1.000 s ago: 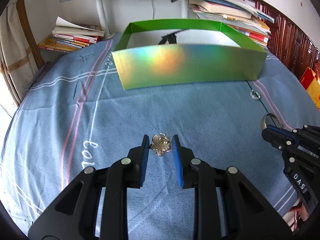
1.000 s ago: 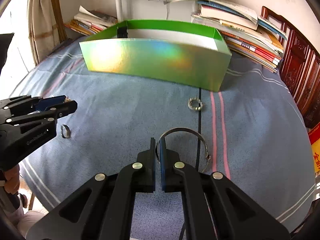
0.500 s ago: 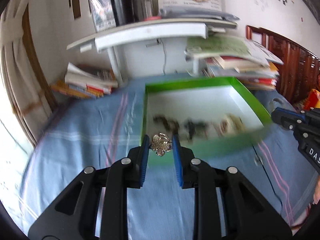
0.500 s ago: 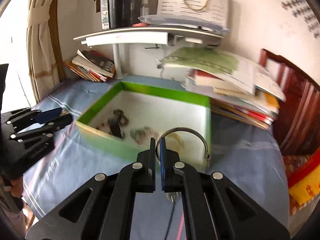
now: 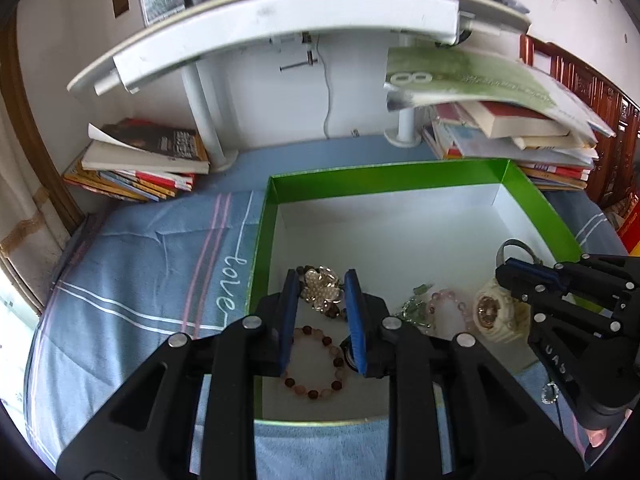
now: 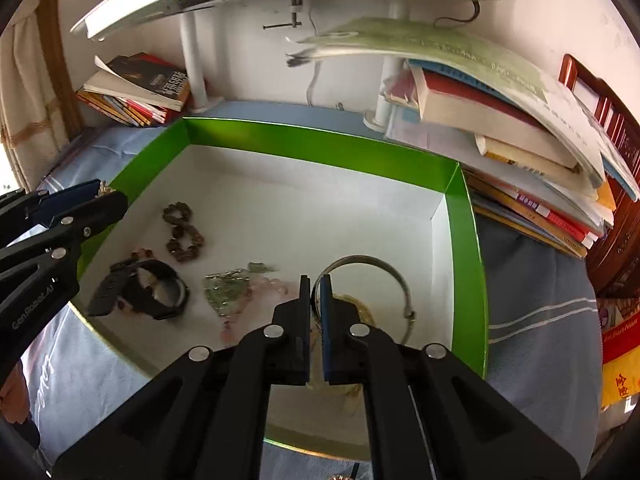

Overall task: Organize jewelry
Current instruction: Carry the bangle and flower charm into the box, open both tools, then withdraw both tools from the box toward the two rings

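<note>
**Both tongs over the green box, each carrying a piece**

Left wrist view: left tongs [image 5: 322,300] clamped on a pearl flower brooch [image 5: 322,290], held above the near-left corner of the green box [image 5: 384,178]. A pink bead bracelet [image 5: 314,364] and cream watch [image 5: 490,312] lie on the box floor.

Right wrist view: right tongs [image 6: 315,300], jaws starting to part, still pinch a thin metal bangle [image 6: 370,288] over the box's right side. Black watch [image 6: 144,292] lies at left. The box sits on a blue-clothed bench [image 6: 536,280].

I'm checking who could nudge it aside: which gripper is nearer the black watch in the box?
Left. The left gripper hangs over the box's left edge, just above the black watch; the right gripper, pinching a silver bangle, sits further right.
</note>
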Available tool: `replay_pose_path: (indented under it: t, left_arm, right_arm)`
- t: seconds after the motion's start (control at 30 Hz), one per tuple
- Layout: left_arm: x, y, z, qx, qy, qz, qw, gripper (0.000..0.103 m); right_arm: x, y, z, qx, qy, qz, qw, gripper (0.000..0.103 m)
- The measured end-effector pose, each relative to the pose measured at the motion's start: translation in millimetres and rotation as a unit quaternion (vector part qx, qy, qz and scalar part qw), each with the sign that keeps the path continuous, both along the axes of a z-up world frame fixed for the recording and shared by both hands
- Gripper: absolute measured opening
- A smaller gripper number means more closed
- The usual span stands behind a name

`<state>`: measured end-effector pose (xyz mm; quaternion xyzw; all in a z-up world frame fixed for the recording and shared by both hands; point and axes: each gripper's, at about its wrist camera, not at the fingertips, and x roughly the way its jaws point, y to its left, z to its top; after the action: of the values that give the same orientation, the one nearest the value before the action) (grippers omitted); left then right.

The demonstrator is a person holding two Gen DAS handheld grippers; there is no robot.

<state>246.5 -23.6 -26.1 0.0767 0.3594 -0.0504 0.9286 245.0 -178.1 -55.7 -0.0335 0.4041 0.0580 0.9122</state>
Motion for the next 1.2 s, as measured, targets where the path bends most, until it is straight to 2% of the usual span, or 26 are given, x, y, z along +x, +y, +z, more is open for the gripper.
replay_pose_path:
  t: [0.03, 0.1, 0.13, 0.27, 0.4, 0.5, 0.57, 0.67, 0.8, 1.07, 1.13, 1.2]
  left_arm:
    - [1, 1, -1, -0.003, -0.001, 0.002, 1.0, 0.025]
    - [-1, 4, 1, -0.006, -0.01, 0.006, 0.9999, 0.043]
    - [-4, 4, 3, -0.004, -0.015, 0.006, 0.9999, 0.045]
    - [-31, 7, 16, 0.001, -0.041, 0.0, 0.9992, 0.054]
    - [-81, 9, 25, 0.008, -0.072, -0.003, 0.9973, 0.06]
    - [-119, 12, 25, 0.005, -0.087, -0.004, 0.9962, 0.068]
    - [-137, 12, 23, 0.004, -0.085, -0.008, 0.9963, 0.069]
    - [-162, 13, 15, 0.006, -0.075, -0.013, 0.9971, 0.07]
    - [-179, 16, 5, 0.004, -0.058, -0.015, 0.9982, 0.073]
    - [-181, 22, -12, 0.001, -0.028, -0.01, 0.9996, 0.076]
    - [-180, 25, -15, -0.002, -0.02, -0.006, 0.9998, 0.076]
    - [-179, 30, -19, -0.006, -0.013, -0.002, 0.9999, 0.076]
  right_arm:
    - [-2, -1, 3, 0.005, -0.005, 0.0, 1.0, 0.011]
    - [-12, -5, 11, 0.018, -0.018, 0.004, 1.0, 0.024]
    - [-19, -7, 17, 0.021, -0.027, 0.001, 0.999, 0.03]
    - [-55, -15, 37, 0.036, -0.056, 0.001, 0.998, 0.044]
    - [-110, -23, 43, 0.048, -0.077, 0.004, 0.996, 0.05]
    - [-140, -28, 33, 0.054, -0.077, 0.002, 0.996, 0.055]
    - [-153, -31, 24, 0.047, -0.073, -0.005, 0.996, 0.062]
    - [-160, -30, 1, 0.018, -0.05, -0.018, 0.998, 0.064]
    - [-147, -30, -20, 0.012, -0.021, -0.018, 1.0, 0.067]
    - [-118, -9, -39, -0.028, -0.015, 0.006, 0.999, 0.069]
    - [-115, -3, -44, -0.034, -0.005, 0.024, 0.999, 0.067]
    - [-115, 0, -48, -0.025, 0.012, 0.047, 0.999, 0.06]
